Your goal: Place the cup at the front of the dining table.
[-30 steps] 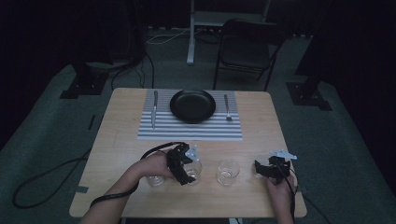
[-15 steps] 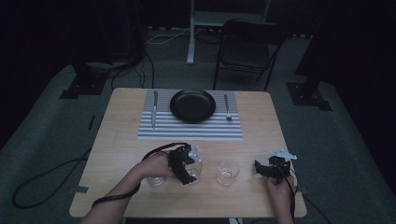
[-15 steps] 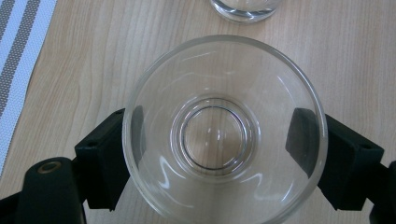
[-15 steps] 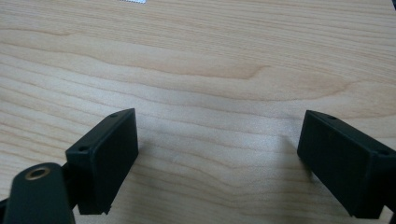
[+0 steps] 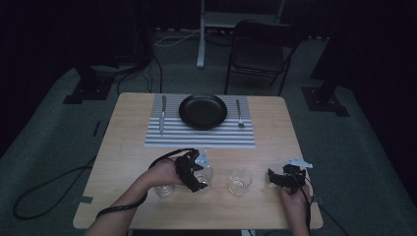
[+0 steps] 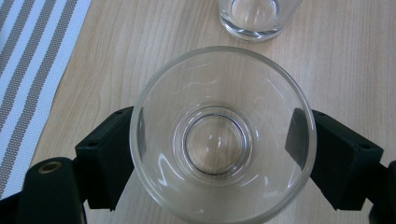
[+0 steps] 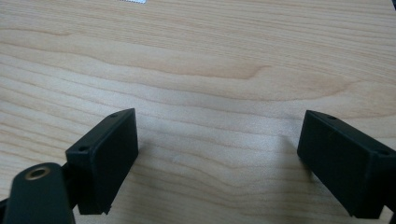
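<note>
My left tongs: clamped on clear glass, near tabletop front edge. My right tongs: wide, empty, over bare wood. Step, I judge: glass grasped. Next: lift level, clear neighbouring glass.

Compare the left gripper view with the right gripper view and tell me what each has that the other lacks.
Left gripper view alone: a clear glass seen from above, sitting between the left gripper's black fingers, which stand at either side of its wall; a second glass beyond it; and the edge of a striped placemat.

Right gripper view alone: the right gripper, its fingers spread wide with nothing between them.

Both: the light wooden table and a pair of black fingers rising from the bottom.
</note>
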`<state>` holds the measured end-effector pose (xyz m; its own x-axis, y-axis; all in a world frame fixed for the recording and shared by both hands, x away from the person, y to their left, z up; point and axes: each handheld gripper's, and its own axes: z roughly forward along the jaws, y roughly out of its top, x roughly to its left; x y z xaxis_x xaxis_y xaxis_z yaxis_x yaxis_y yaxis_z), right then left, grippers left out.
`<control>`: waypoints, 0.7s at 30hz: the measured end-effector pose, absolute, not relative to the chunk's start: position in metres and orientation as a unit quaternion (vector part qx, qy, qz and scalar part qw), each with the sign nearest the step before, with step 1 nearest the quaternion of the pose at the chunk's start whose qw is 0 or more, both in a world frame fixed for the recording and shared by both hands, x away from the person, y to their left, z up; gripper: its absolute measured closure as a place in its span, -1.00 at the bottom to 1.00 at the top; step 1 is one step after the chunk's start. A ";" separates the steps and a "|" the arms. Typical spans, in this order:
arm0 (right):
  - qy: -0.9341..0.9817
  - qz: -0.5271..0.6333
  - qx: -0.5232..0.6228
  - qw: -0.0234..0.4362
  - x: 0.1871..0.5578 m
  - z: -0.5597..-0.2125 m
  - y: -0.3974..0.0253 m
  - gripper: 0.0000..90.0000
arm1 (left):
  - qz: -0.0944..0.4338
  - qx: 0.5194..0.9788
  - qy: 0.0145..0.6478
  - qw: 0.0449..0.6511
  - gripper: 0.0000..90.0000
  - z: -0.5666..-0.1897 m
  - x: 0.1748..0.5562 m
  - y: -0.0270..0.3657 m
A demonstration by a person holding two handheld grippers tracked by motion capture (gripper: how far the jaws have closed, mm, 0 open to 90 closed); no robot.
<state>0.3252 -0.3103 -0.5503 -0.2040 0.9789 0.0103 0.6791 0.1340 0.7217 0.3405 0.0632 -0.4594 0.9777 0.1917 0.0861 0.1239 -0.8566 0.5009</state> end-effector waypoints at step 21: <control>0.712 0.307 0.582 0.244 0.325 -0.550 -0.310 -0.74 | 0.105 0.943 0.165 0.268 -0.60 -0.441 0.358 0.082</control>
